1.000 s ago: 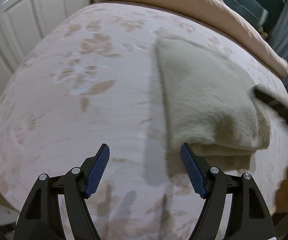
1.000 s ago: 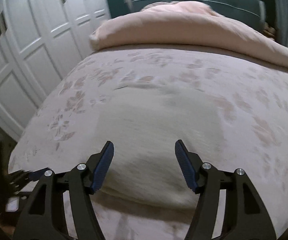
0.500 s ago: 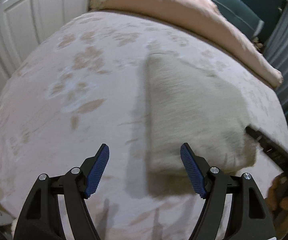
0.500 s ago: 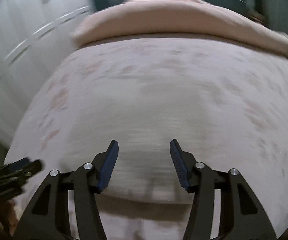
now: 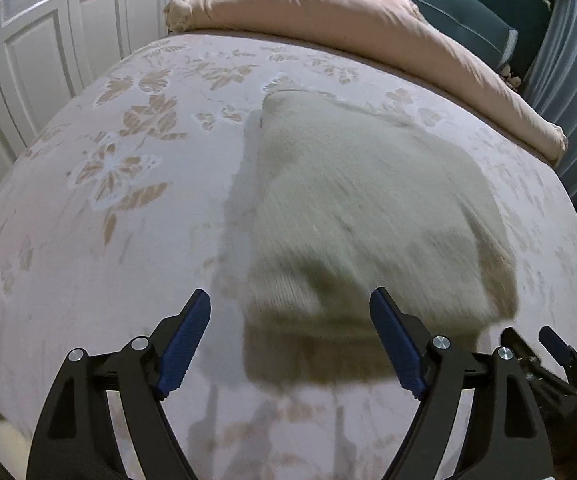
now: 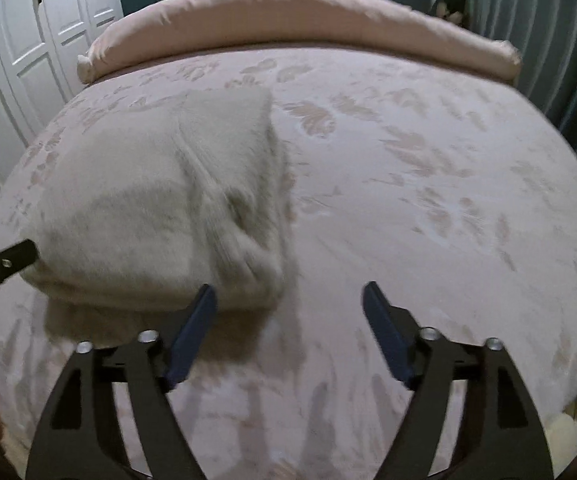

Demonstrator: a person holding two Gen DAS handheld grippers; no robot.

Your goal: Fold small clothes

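Observation:
A cream knitted garment [image 5: 360, 216] lies folded in layers on the bed, its near edge between my left gripper's fingers. It also shows in the right wrist view [image 6: 160, 204], left of centre. My left gripper [image 5: 290, 338] is open and empty, just above the garment's near left corner. My right gripper [image 6: 290, 328] is open and empty, off the garment's right edge, with its left finger [image 6: 192, 332] over the near right corner. The right gripper's tip shows at the left view's lower right [image 5: 552, 344].
The bed [image 5: 100, 216] has a pink sheet with a leaf pattern. A rolled pink duvet [image 6: 300, 28] lies along the far end. White wardrobe doors [image 6: 16, 68] stand to the left and a blue-green headboard [image 5: 448, 4] at the back.
Both grippers have pulled back and apart. The right one has swung right, off the garment. The left one now faces the garment's near left corner. The garment lies still.

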